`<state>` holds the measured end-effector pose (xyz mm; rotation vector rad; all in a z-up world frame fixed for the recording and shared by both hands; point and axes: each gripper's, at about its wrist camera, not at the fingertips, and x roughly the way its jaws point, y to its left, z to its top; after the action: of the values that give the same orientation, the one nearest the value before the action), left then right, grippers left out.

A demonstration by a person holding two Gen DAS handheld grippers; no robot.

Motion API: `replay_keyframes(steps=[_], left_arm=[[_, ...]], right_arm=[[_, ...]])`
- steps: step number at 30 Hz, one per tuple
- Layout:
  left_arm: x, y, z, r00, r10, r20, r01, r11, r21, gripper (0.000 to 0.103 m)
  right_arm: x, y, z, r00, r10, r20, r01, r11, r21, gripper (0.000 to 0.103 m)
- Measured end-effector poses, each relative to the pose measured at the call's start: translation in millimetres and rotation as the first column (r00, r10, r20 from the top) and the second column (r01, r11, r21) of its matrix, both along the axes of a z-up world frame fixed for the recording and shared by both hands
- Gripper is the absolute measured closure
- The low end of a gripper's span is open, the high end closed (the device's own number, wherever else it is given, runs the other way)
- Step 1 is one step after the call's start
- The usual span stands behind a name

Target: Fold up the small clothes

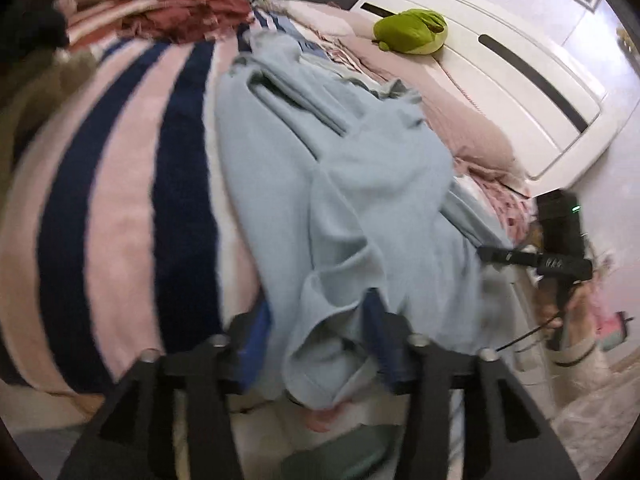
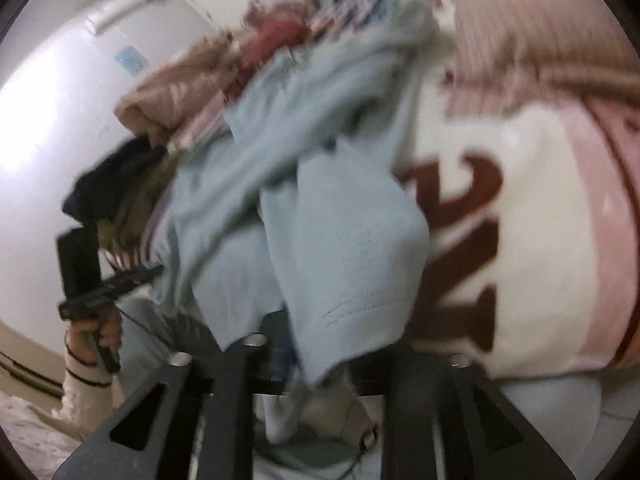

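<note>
A light blue garment (image 1: pixel 340 184) lies stretched over the bed's pink and navy striped blanket (image 1: pixel 120 200). My left gripper (image 1: pixel 320 344) is shut on its near hem, blue pads on either side of the cloth. In the left wrist view the right gripper (image 1: pixel 492 254) shows at the right, gripping the garment's other edge. In the right wrist view the same garment (image 2: pixel 320 208) drapes over my right gripper (image 2: pixel 308 356), which is shut on its hem. The left gripper (image 2: pixel 152 272) shows at the left there, held by a hand.
A heap of clothes (image 1: pixel 192 12) lies at the far end of the bed. A green plush (image 1: pixel 412 32) sits on the white headboard (image 1: pixel 520 80). A pink and white blanket with brown letters (image 2: pixel 500 220) covers the bed at the right.
</note>
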<state>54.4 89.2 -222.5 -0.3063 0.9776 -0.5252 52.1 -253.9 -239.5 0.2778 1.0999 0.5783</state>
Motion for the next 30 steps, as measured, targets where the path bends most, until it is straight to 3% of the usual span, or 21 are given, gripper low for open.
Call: replay_keyframes(steps=[1, 5, 6, 7, 8, 12, 14, 20, 25, 30], left_arm=[[-1.1, -1.5, -2.5, 1.000, 0.005, -0.008, -0.005, 1.000, -0.007, 0.053], [1.0, -8.7, -4.3, 0.999, 0.034, -0.010, -0.034, 0.999, -0.004, 0.051], [1.3, -13.2, -2.6, 0.999, 0.042, 0.000, -0.042, 0.999, 0.021, 0.055], [2.1, -20.7, 0.8, 0.999, 0.042, 0.022, -0.044, 0.996, 0.077, 0.080], [3.7, -25.1, 2.9, 0.999, 0.036, 0.032, -0.039, 0.995, 0.097, 0.092], [-1.5, -19.9, 24.0, 0.995, 0.031, 0.097, -0.031, 0.999, -0.009, 0.094], [-15.9, -8.0, 50.9, 0.985, 0.053, 0.166, -0.042, 0.997, -0.072, 0.094], [-73.6, 14.3, 125.7, 0.939, 0.079, 0.335, -0.028, 0.987, -0.156, 0.094], [-55.8, 13.4, 133.7, 0.930, 0.118, 0.349, -0.088, 0.991, -0.102, 0.094], [24.9, 3.2, 125.5, 0.938, 0.113, 0.327, -0.116, 0.993, -0.010, 0.094]], right_arm=[[-1.8, 1.3, -3.5, 0.999, 0.029, -0.015, -0.029, 0.999, 0.013, 0.060], [-1.3, 9.7, -2.9, 1.000, 0.026, -0.010, -0.025, 0.999, 0.032, 0.053], [-0.5, 13.1, -2.2, 1.000, 0.021, 0.001, -0.021, 1.000, 0.018, 0.058], [-1.1, 17.9, 0.3, 0.999, 0.023, 0.024, -0.023, 1.000, -0.003, 0.082], [-1.8, 21.3, 0.8, 0.999, 0.026, 0.038, -0.025, 1.000, -0.015, 0.097], [1.1, 27.7, 12.0, 0.996, 0.042, 0.083, -0.050, 0.995, 0.092, 0.098], [-5.8, 24.9, 35.3, 0.988, 0.054, 0.148, -0.076, 0.985, 0.152, 0.098], [-39.3, 9.5, 99.6, 0.964, 0.068, 0.256, -0.137, 0.955, 0.264, 0.099], [-39.0, 1.8, 121.9, 0.964, 0.017, 0.267, -0.079, 0.971, 0.226, 0.099], [16.2, -0.7, 120.6, 0.965, -0.022, 0.261, -0.020, 0.987, 0.157, 0.099]])
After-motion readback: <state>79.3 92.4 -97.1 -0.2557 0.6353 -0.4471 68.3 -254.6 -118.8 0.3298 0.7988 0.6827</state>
